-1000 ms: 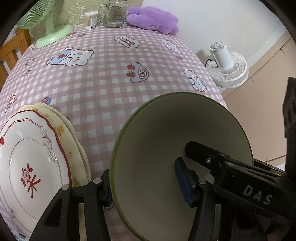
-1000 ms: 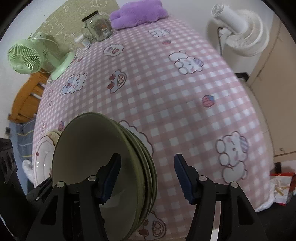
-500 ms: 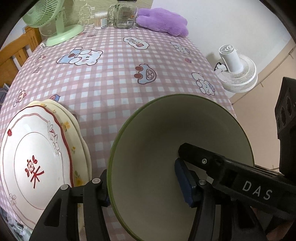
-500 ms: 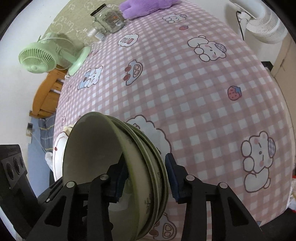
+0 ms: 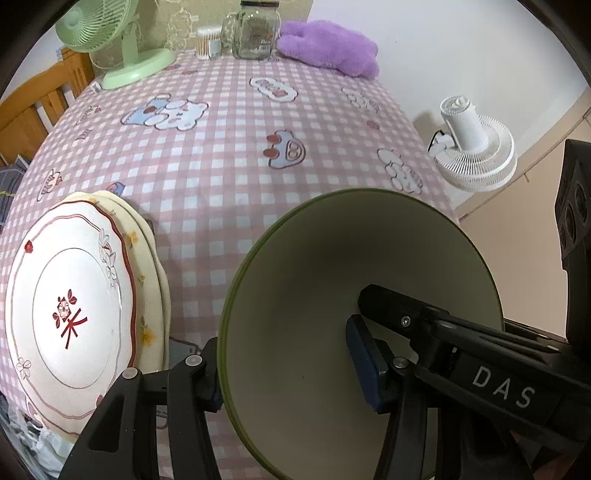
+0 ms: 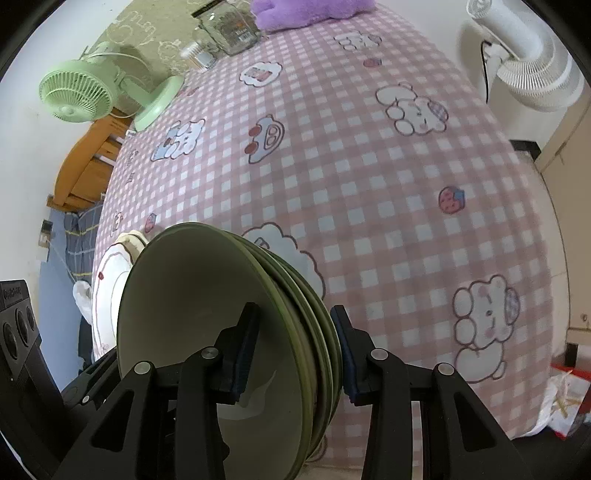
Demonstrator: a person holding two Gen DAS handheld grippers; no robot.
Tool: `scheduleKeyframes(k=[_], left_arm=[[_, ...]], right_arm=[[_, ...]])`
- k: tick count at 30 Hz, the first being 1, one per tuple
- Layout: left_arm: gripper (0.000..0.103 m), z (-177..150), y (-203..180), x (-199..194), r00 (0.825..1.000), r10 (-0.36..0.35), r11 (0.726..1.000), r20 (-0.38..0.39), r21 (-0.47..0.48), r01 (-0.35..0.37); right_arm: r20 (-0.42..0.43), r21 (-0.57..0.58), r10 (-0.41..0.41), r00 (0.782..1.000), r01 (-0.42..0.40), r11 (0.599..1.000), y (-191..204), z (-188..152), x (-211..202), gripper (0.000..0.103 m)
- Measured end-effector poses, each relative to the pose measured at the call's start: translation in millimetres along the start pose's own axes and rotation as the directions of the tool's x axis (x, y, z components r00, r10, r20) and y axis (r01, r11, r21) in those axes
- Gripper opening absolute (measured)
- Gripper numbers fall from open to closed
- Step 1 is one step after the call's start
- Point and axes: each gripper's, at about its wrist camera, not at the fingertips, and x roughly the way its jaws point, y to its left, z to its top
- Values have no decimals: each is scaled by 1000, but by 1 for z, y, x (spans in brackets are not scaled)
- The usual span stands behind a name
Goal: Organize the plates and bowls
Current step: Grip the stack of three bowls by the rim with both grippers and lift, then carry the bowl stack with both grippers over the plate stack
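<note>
A stack of green bowls point(image 5: 314, 280) with cream insides stands near the table's front edge. My left gripper point(image 5: 288, 373) is shut on the stack's rim, one finger outside, one inside. My right gripper point(image 6: 295, 350) is shut across the rims of the same stack point(image 6: 199, 295), its left pad inside the top bowl and its right pad on the outer wall. A stack of white flowered plates point(image 5: 74, 302) lies left of the bowls; it also shows in the right wrist view point(image 6: 110, 269).
The pink checked tablecloth point(image 5: 229, 147) covers the table. At the far edge stand a green desk fan point(image 5: 110, 40), a glass jar point(image 5: 255, 29) and a purple plush point(image 5: 328, 48). A white floor fan point(image 5: 476, 147) stands off the right side.
My right gripper has closed from wide open onto the bowl stack's rims. My left gripper has kept its hold. Both views have drawn back and up a little.
</note>
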Motion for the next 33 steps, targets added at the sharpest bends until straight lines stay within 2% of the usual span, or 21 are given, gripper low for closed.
scheduleKeyframes(k=[8,15,25,33], left_arm=[[54,3,3,-24,999,28,999,45,-35,-26],[54,1,16,-42,997,17,999,78,-40,-14],[53,-1,56,-67,996,7,999,88,34,-10],[53,-4,91,-80,995,-18,999,100,43,14]], right_arm=[[31,-50,29,999,-27,998,13,5,-20,42],[68,-73,26,997,-21,997,36,3,-33,42],[105,-16,8,994,-6,1000,80,-13,-33,42],[129,-8,-15,991,17,1000,118,-22,-26,42]])
